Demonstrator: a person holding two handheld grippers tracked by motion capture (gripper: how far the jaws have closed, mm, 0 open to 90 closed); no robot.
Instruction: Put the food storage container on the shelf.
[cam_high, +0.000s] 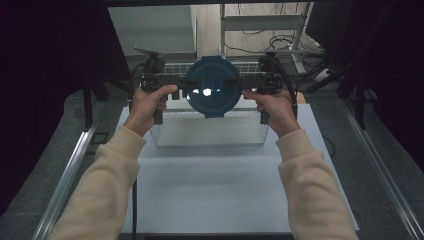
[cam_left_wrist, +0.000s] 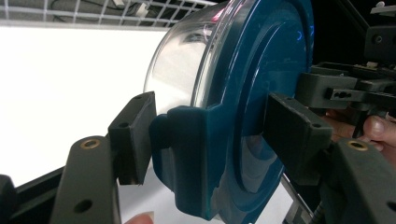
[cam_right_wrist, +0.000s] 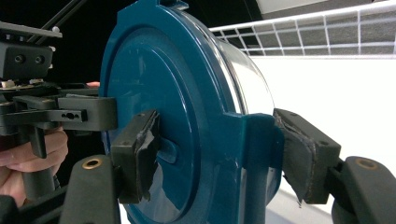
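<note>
**Glass bowl with lid, carried on its side between two claws**

While you hold the bowl (cam_high: 212, 86) on edge above the wire basket (cam_high: 210, 131), treat it as heavy, rigid and breakable: the clear body looks like glass and the blue lid (cam_left_wrist: 261, 93) like hard, smooth plastic. It hangs in the air over the far end of the white surface (cam_high: 220, 185), lid facing you, resting on nothing.

Your left claw (cam_left_wrist: 205, 135) is clamped on a lid latch tab, one pad against the glass side and the other on the lid's face. Your right claw (cam_right_wrist: 215, 154) is closed the same way on the opposite tab (cam_right_wrist: 252, 154), jaws pinching lid and rim together.

Those tabs are the sensible hold, since the pads straddle the rim rather than bare glass. The plastic is probably slippery, and the weight likely sits toward the glass side, so keep both grips firm and level. A tab could flex or unlatch under load.
</note>
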